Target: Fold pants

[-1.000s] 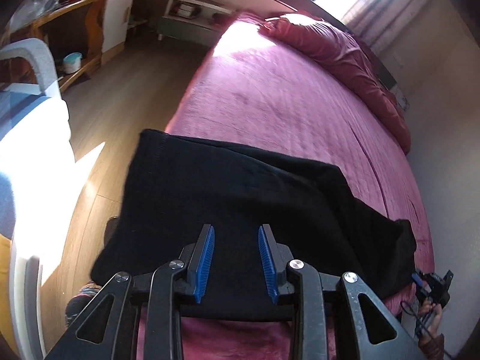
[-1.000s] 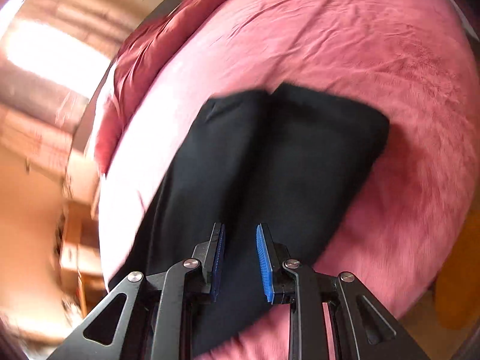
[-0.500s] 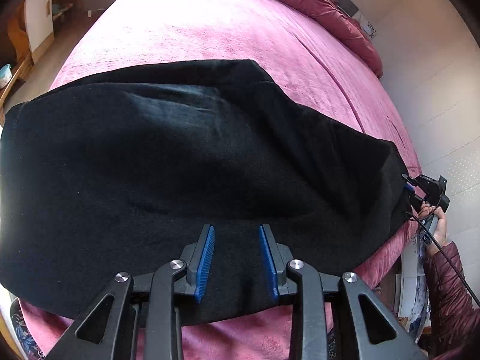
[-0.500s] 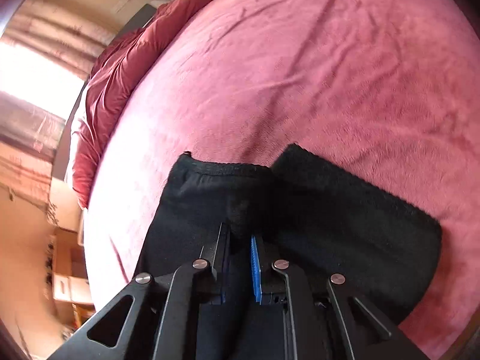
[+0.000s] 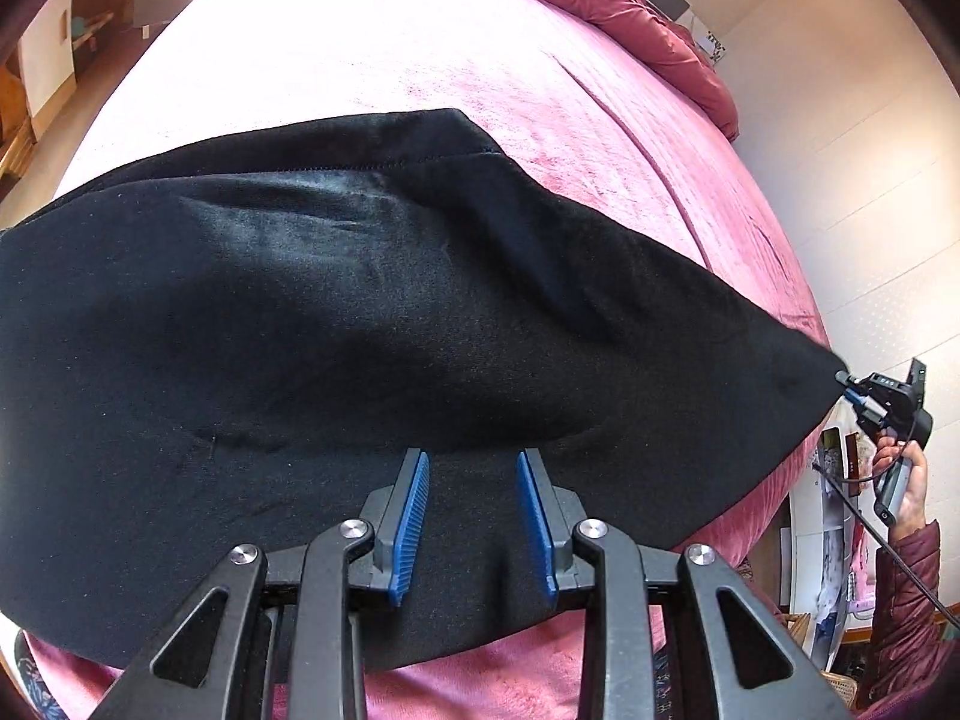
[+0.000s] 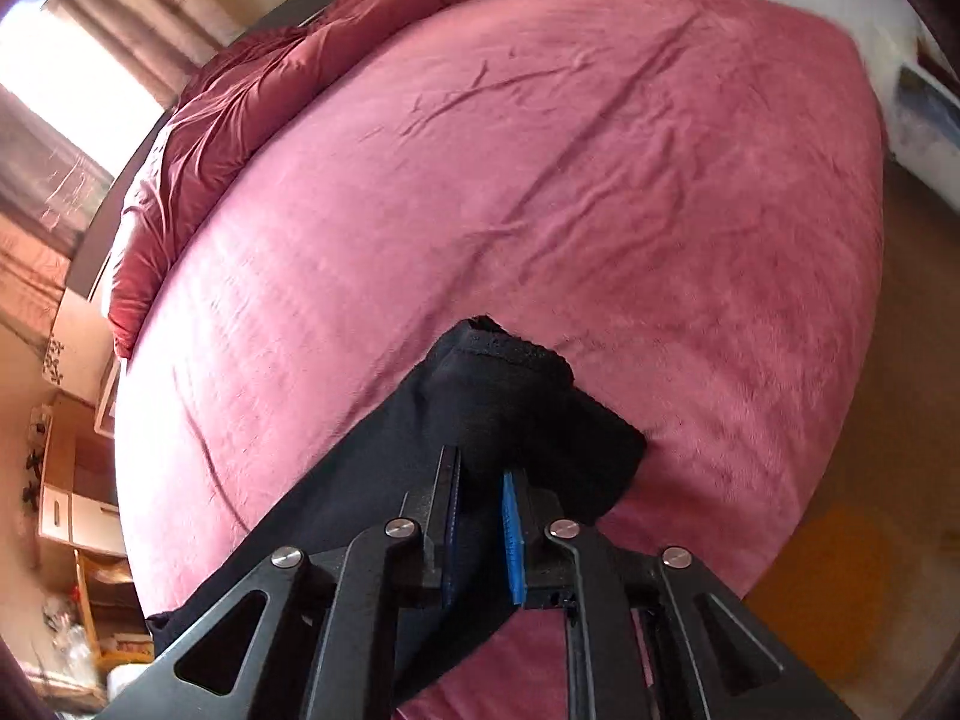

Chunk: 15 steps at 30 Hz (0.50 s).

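— Since the earlier frames, what has been changed?

— Black soft-knit pants [image 5: 336, 324] have been pulled up at their right end by the right tongs [image 6: 483, 516]; in the left wrist view that end is now drawn to a taut point, where it lay slack on the bed before. The right tongs' jaws have just been opening a little, yet a bunch of the black cloth is seen clamped between the blue pads, so the hem is judged held.

— And the left tongs [image 5: 471, 516]?

— They are kept partly apart, narrow rather than wide, hovering above the near edge of the cloth. Nothing is pinched between their pads.

— Where are the pants lying?

— They are spread across the near part of the pink plush bedspread [image 6: 600, 180], with the left end reaching the bed's left edge and the gathered right end raised near the right edge. A rumpled dark red duvet [image 5: 624, 6] is piled at the far end, well apart.

— What could go wrong?

— The grip could be lost: only a small bunch is caught, and if the jaws are loosened further while the cloth is under tension, the hem may slip out. With the left side unpinned, the whole garment could be dragged across the bed rather than folded, and a crooked crease could result.
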Motion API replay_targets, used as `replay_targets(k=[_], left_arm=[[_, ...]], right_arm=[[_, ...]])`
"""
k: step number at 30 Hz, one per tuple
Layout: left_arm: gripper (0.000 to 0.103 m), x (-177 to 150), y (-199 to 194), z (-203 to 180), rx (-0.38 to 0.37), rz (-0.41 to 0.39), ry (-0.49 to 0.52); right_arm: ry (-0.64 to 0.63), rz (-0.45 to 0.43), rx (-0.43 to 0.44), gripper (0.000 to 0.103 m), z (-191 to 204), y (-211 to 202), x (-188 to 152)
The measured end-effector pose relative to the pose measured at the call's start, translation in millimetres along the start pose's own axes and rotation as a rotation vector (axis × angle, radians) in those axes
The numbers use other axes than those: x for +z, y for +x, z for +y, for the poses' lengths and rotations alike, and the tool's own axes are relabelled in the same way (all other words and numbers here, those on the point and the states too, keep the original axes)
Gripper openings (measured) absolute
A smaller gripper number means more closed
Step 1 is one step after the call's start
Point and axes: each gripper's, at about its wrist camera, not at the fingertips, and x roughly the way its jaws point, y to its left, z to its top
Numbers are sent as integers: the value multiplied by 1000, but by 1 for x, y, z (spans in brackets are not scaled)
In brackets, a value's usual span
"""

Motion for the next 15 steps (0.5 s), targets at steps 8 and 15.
replay_targets(k=[8, 15], left_arm=[[31, 0, 4, -3, 22, 13, 11], [31, -3, 10, -7, 46, 14, 1]], right_arm=[[268, -86, 171, 32, -71, -11, -27], [322, -78, 257, 25, -82, 6, -27]])
